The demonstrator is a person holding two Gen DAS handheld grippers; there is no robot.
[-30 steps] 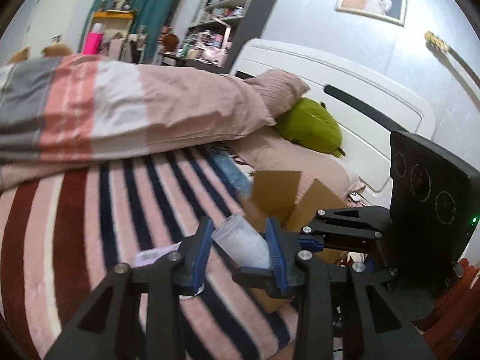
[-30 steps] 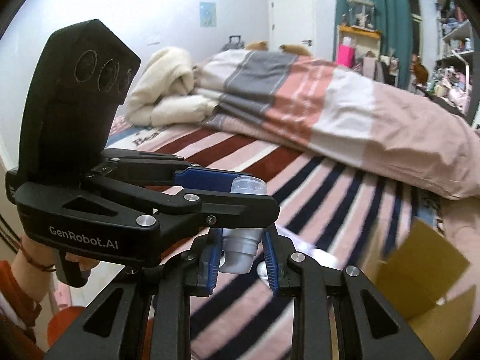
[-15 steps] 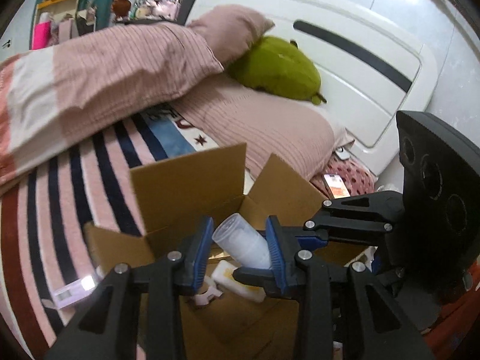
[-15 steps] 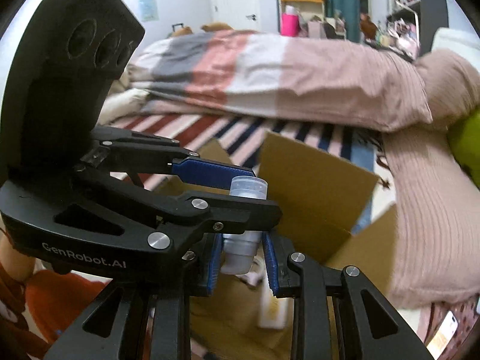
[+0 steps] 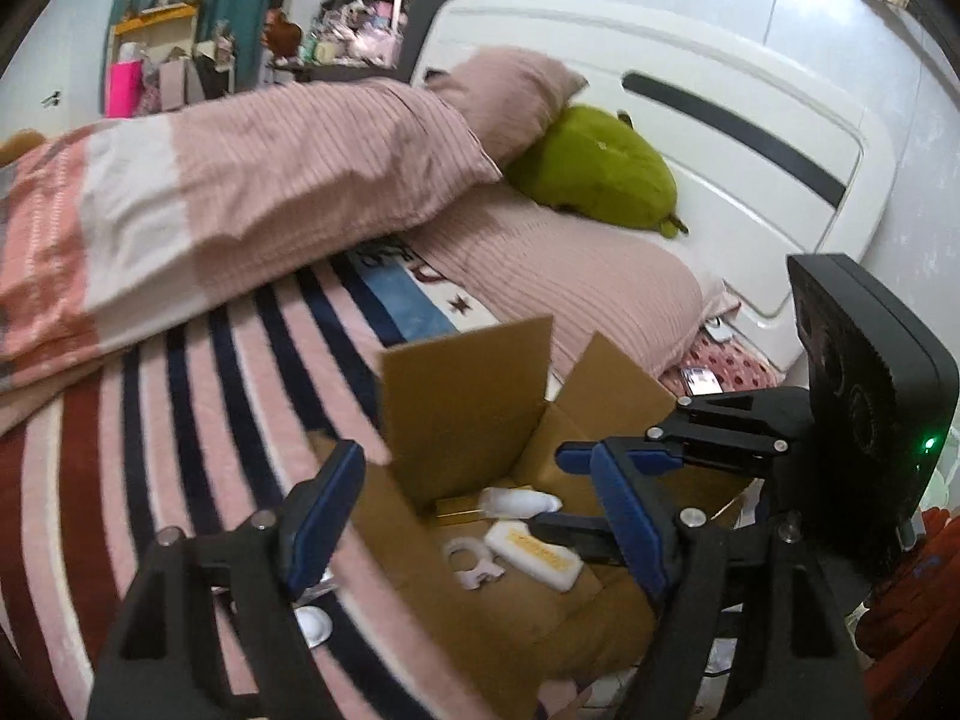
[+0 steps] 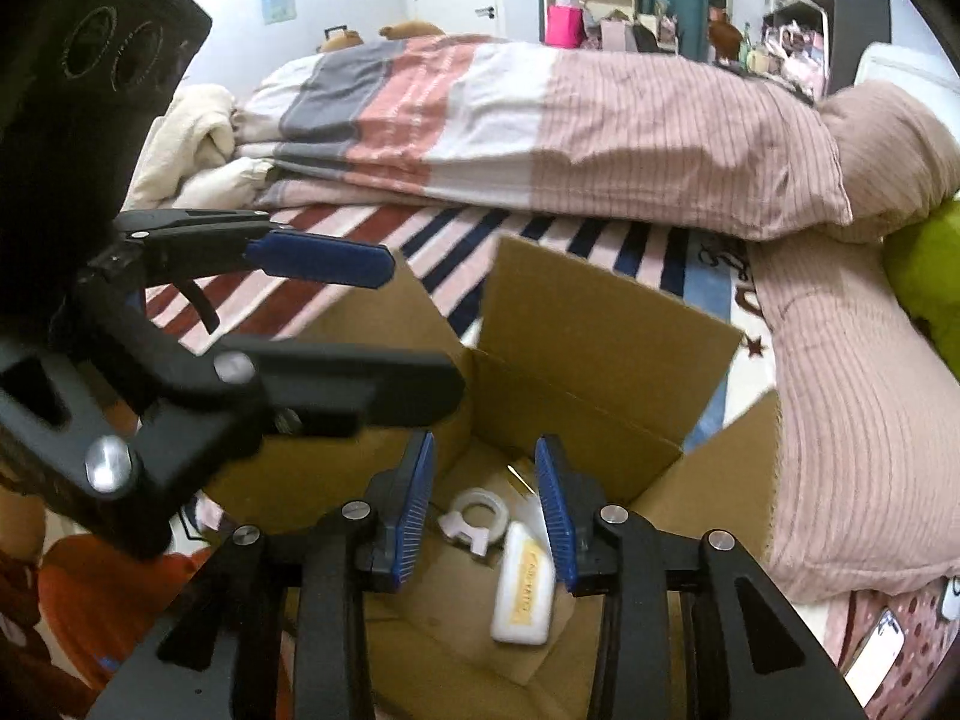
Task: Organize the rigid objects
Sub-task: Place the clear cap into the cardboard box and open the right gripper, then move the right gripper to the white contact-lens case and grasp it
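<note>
An open cardboard box [image 5: 462, 414] [image 6: 600, 330] stands on the striped bed. Inside lie a white bottle with a yellow label [image 5: 534, 555] [image 6: 522, 591], a white tape ring holder [image 5: 471, 561] [image 6: 474, 516] and a clear tube [image 5: 519, 501]. My left gripper [image 5: 474, 510] is open and empty above the box. My right gripper [image 6: 486, 504] is open and empty over the box too. Each gripper shows in the other's view: the right one [image 5: 618, 456] and the left one [image 6: 336, 324].
A small white cap [image 5: 312, 624] lies on the striped blanket [image 5: 180, 420] left of the box. A folded duvet [image 6: 540, 132], pink pillows [image 5: 570, 288] and a green plush [image 5: 600, 168] lie behind. A phone [image 6: 873, 654] lies at the bed's edge.
Both grippers opened; the clear tube held between them dropped into the box. The views tilted down and drew back slightly.
</note>
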